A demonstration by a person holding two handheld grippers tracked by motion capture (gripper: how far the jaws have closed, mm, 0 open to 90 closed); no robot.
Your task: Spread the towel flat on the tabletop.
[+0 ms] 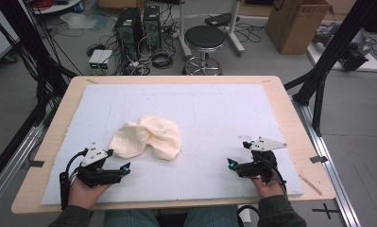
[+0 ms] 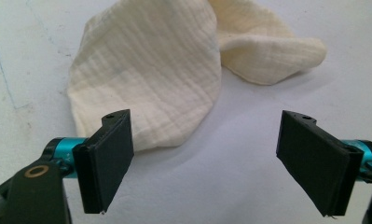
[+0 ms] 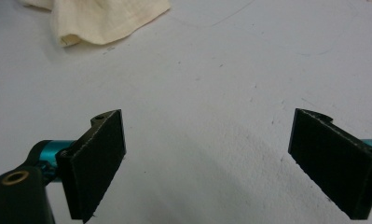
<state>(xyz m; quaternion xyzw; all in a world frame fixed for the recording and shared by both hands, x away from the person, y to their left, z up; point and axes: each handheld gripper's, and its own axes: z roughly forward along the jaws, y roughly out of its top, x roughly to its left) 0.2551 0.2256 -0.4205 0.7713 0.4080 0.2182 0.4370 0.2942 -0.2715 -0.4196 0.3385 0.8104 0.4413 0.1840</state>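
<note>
High view: a crumpled cream-coloured muslin cloth lies bunched on the white foam board that covers the light wooden table, left of the board's centre. It forms two soft lobes with folds between them, and no part of it is spread flat. The left gripper, a black tool with teal fittings held in the person's left hand, rests low on the board just beside the cloth's near-left edge, pointing towards it. The right gripper sits in the right hand well apart from the cloth, at the board's near-right part. Both forearms enter from the bottom edge. Beyond the table stand a round black stool, computer towers and a cardboard box.

Left gripper view: the weave shows here as a fine crinkled ribbing, not readable from above. The cloth's rounded edge lies just ahead of the jaws, which stand wide apart with nothing between them but bare board.

Right gripper view: the jaws are likewise spread over bare, lightly speckled board. A corner of the cloth shows far off at the upper left.
</note>
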